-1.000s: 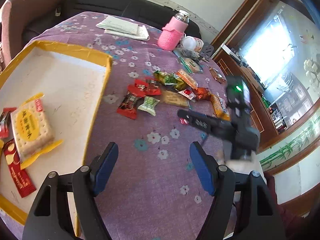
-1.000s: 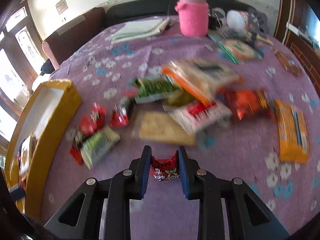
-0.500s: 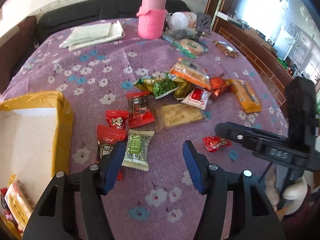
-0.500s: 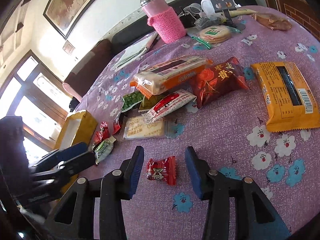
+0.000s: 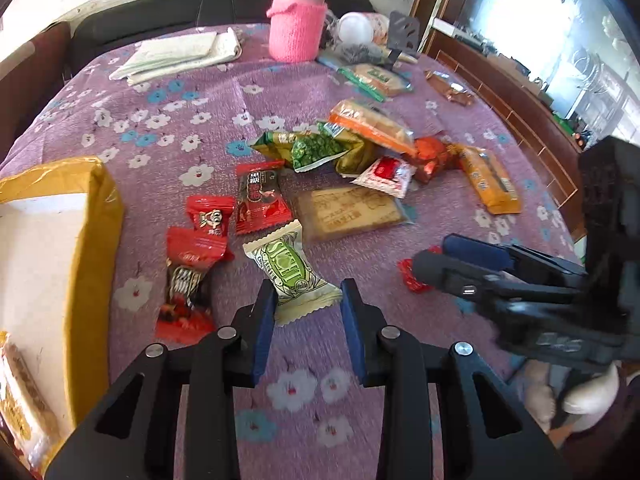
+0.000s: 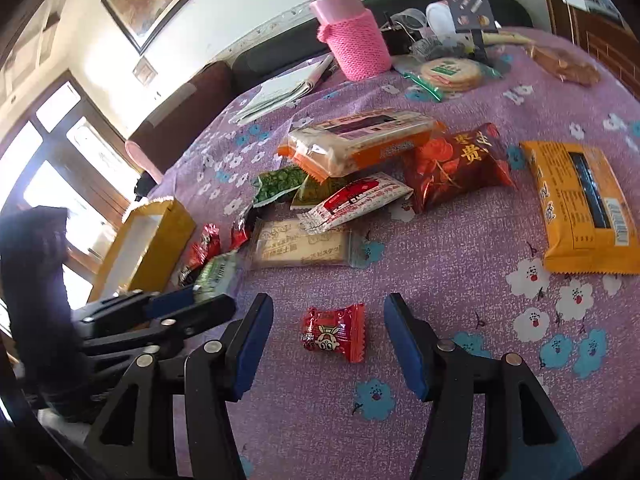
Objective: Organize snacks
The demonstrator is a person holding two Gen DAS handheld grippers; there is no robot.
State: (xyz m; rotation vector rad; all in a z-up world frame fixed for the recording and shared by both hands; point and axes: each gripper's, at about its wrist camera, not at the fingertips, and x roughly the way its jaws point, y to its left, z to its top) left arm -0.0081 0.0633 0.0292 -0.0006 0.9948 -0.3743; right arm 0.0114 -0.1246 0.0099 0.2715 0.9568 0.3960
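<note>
Between the parted fingers of the left tool [image 5: 308, 312] lies the green-and-cream candy wrapper [image 5: 290, 270], its long axis running forward along the fingers. Right tool [image 6: 328, 334] gapes wide, unloaded, astride a small red sweet [image 6: 334, 332].

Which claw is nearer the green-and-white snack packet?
Left. The left claw is open with the green-and-white snack packet partly between its fingers. The right claw is open farther off, straddling a small red candy.

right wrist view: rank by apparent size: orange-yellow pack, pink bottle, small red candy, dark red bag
1. orange-yellow pack
2. dark red bag and pink bottle look alike; the bottle is farther away, so unranked
3. small red candy
</note>
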